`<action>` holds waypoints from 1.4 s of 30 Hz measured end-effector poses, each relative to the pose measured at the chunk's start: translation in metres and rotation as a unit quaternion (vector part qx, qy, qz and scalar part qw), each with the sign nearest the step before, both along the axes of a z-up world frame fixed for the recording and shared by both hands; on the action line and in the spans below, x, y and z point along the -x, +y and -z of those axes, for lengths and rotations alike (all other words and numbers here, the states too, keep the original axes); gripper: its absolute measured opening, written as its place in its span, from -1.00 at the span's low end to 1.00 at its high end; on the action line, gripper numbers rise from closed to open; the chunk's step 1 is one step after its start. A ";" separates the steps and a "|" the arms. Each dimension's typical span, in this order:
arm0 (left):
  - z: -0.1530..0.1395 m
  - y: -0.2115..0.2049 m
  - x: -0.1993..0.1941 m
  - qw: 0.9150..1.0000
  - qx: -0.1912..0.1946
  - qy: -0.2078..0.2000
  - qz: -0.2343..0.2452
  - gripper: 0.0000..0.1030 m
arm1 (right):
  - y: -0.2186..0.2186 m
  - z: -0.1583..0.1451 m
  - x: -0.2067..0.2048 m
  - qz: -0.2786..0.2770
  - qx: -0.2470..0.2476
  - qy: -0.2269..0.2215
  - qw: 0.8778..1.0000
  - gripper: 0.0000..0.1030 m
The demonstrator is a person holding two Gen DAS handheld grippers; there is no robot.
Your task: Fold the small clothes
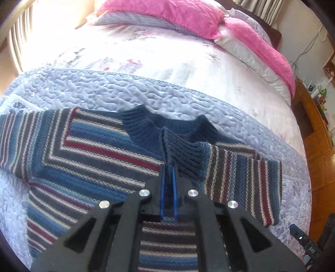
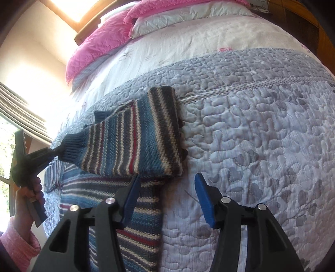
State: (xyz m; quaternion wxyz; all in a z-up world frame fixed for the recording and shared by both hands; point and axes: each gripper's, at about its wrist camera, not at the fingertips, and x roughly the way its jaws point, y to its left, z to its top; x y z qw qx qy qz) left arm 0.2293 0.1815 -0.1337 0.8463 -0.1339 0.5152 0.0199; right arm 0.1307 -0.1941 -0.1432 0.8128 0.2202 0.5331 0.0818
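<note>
A striped knit sweater point(image 1: 88, 150) in blue, red, white and grey lies flat on the quilted bed, its dark blue ribbed collar point(image 1: 146, 123) away from me. My left gripper point(image 1: 169, 167) is shut on the dark blue ribbed cuff point(image 1: 184, 154) of one sleeve. That sleeve point(image 2: 136, 142) is lifted and drawn across the sweater's body point(image 2: 138, 226). In the right wrist view a hand holds the left gripper point(image 2: 53, 151) on the cuff point(image 2: 69, 146). My right gripper point(image 2: 167, 175) is open at the sweater's right edge, just below the sleeve's fold, with nothing between its blue pads point(image 2: 203, 196).
A lavender quilt point(image 2: 261, 136) covers the bed, with bare quilt right of the sweater. Pink and white pillows point(image 1: 188, 16) lie at the head. A wooden shelf unit point(image 1: 314, 117) stands beside the bed. A bright window with curtains point(image 2: 18, 108) is on the left.
</note>
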 end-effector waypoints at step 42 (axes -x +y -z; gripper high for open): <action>0.028 0.092 0.030 0.999 0.005 0.051 0.016 0.21 | 0.163 0.011 -0.051 -0.049 0.080 0.039 0.995 0.04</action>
